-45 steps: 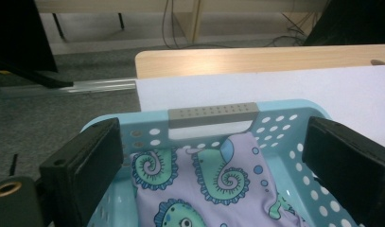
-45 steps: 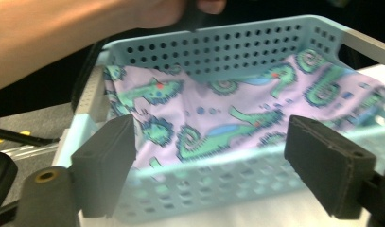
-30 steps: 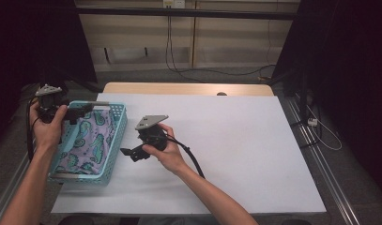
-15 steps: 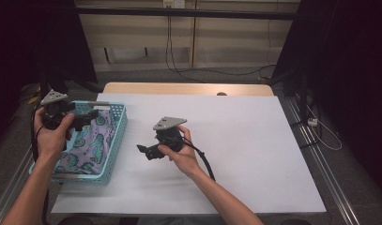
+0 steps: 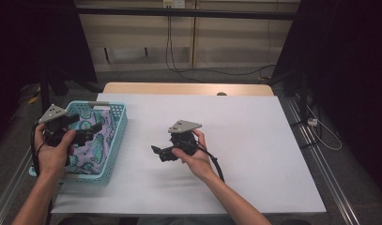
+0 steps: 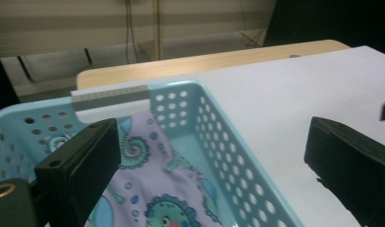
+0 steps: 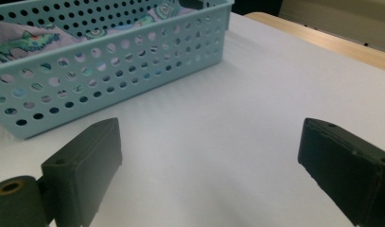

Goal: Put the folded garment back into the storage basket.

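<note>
So the right gripper (image 5: 156, 153) has slid further right and away from the basket (image 5: 114, 140) since a second ago, and now sits over bare white surface (image 5: 254, 140), jaws wide apart with nothing between them. The left gripper (image 5: 92, 130) has drifted down a bit and hangs over the basket's left side, jaws also spread and holding nothing. The purple patterned cloth (image 5: 92, 145) is lying bunched inside the light blue basket, at the surface's left edge.
</note>
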### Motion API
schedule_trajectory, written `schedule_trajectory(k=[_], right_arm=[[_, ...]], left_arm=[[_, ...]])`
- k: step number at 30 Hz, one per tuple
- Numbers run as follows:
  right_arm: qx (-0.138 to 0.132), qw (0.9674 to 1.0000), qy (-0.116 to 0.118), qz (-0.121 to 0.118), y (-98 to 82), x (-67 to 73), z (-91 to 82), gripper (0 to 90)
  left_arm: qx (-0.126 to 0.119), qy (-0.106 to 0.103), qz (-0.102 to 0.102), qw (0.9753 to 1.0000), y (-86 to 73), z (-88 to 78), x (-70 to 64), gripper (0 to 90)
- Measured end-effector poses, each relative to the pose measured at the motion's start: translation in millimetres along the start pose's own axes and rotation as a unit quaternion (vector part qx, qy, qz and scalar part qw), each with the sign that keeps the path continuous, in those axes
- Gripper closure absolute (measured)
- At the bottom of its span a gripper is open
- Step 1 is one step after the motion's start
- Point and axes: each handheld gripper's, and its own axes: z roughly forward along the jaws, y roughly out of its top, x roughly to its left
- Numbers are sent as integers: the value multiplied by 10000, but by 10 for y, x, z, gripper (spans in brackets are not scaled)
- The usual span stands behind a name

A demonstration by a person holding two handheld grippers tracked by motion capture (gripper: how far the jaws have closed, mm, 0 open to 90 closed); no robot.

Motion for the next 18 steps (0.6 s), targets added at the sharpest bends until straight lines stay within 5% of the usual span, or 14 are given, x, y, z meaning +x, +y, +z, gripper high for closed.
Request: schedule_trajectory(k=[4,12,18], right_arm=[[10,9999,-97,47,-68,-53,-80,65],[3,9994,-349,89,-220,-125,-305,65],[42,9989,-459,113,-352,-170,-461,65]], left_arm=[[-81,-202,115,9997,-39,-71,-105,43],[-101,-193,363,9991,-139,-187,-327,40],[-210,-49,190,9996,-235,-295,-291,40]])
